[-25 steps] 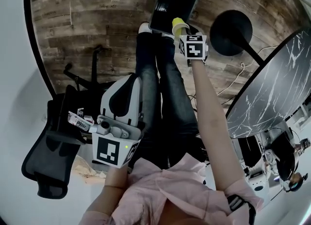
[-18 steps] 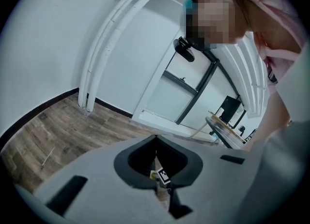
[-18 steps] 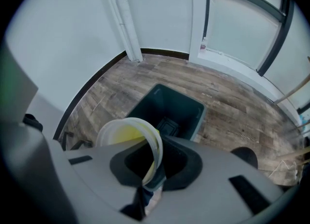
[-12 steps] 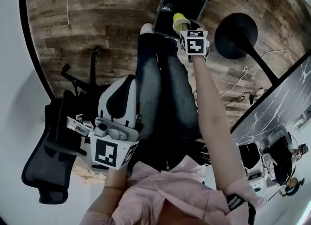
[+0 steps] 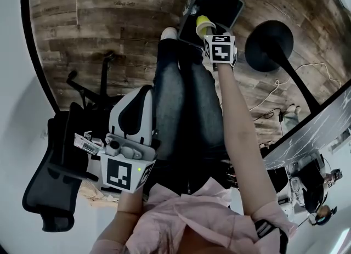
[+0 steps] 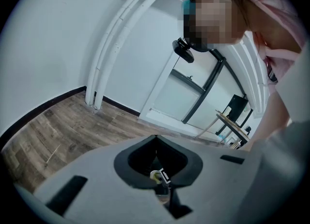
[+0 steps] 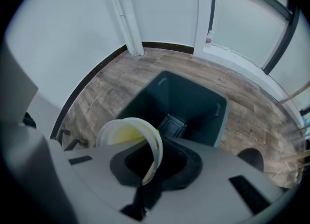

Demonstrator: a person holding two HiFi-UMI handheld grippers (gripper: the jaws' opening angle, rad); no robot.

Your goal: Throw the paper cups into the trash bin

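Item 1, right gripper [image 5: 210, 35] [image 7: 147, 167]: we record it at the end of an outstretched arm, its jaws clamped on the wall of a yellow-lined paper cup [image 5: 203, 24] [image 7: 127, 133]. The rim is squashed out of round where they pinch it.

Item 2, paper cup: we see it lying on its side in the grip, mouth turned toward the gripper's camera. It hangs above the near edge of the trash bin [image 5: 222, 3] [image 7: 193, 97], not inside it.

Item 3, trash bin: dark, open-topped, standing on the wooden floor [image 5: 109, 22] just past the person's feet. There is a dark boxy shape at its bottom (we cannot tell what it is).

Item 4, left gripper [image 5: 88, 142] [image 6: 162, 189]: we note it drawn in close to the person's body, jaws together with nothing between them.

Item 5, surroundings: we list a black office chair [image 5: 46, 184] at the person's left, a round black pedestal base [image 5: 269, 38] beside the bin, and a marbled tabletop [image 5: 323, 129] at the right.
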